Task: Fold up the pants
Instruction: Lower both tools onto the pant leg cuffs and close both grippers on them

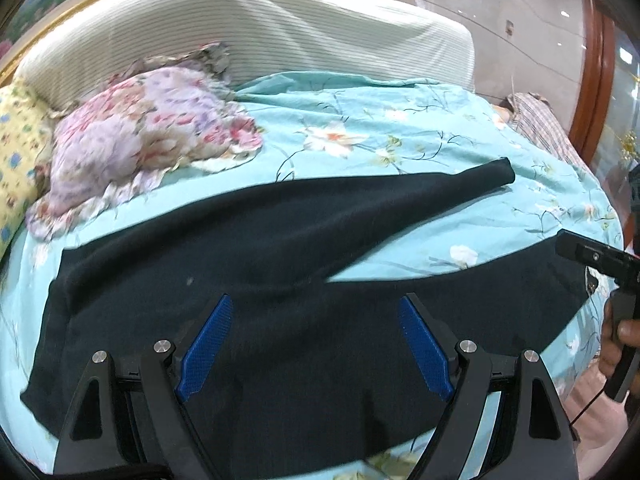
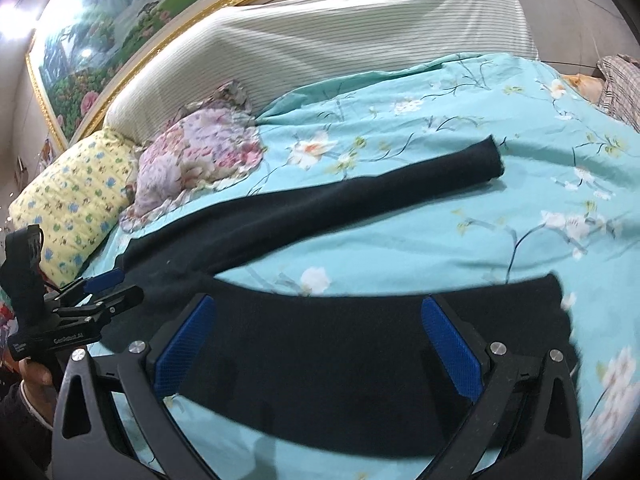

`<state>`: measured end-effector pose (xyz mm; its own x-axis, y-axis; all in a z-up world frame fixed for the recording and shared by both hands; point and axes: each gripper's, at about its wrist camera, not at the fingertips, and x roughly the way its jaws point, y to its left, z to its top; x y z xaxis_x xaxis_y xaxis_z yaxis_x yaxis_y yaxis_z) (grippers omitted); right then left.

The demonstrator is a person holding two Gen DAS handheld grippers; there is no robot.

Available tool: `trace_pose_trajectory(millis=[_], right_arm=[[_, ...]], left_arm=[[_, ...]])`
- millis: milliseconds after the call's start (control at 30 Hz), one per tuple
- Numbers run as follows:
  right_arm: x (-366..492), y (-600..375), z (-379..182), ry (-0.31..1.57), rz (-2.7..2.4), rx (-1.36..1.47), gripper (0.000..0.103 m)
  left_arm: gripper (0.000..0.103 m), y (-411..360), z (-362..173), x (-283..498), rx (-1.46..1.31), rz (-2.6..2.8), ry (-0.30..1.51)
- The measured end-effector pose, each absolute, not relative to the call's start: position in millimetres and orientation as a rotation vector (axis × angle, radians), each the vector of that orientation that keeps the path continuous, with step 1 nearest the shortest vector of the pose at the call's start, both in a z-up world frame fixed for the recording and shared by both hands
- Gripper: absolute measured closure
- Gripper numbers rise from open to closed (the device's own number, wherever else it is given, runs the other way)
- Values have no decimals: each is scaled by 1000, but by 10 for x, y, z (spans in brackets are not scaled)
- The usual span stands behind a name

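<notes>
Both tools spread over black pants, floral turquoise bedspread, striped headboard, gold-framed painting.

The left tool hides the pants' near edge.

Pants: black, plain, beneath and beyond both fingertips. Bedsheet: turquoise with white-and-orange blossoms on dark twigs. Pillow: yellow, small blue and green flowers, far left of the fingers. Crumpled cloth: pink-lilac floral. Finger pads: blue, on black frames.
</notes>
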<state>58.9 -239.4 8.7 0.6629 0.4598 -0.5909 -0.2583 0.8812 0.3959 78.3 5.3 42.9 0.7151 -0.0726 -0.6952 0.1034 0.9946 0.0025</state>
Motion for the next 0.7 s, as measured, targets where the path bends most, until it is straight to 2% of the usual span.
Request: trace_pose_trajectory(millis=[467, 533, 600, 700], right_arm=[[1419, -2984, 182, 802, 343, 325, 3], [1570, -3040, 193, 813, 337, 318, 13], [1728, -3117, 191, 825, 331, 319, 18], [1909, -3213, 168, 841, 309, 325, 20]], left_arm=[[18, -81, 426, 1848, 106, -212, 866], [18, -92, 410, 2030, 112, -238, 885], [18, -109, 395, 2178, 120, -259, 897], [18, -162, 374, 2434, 141, -303, 914]])
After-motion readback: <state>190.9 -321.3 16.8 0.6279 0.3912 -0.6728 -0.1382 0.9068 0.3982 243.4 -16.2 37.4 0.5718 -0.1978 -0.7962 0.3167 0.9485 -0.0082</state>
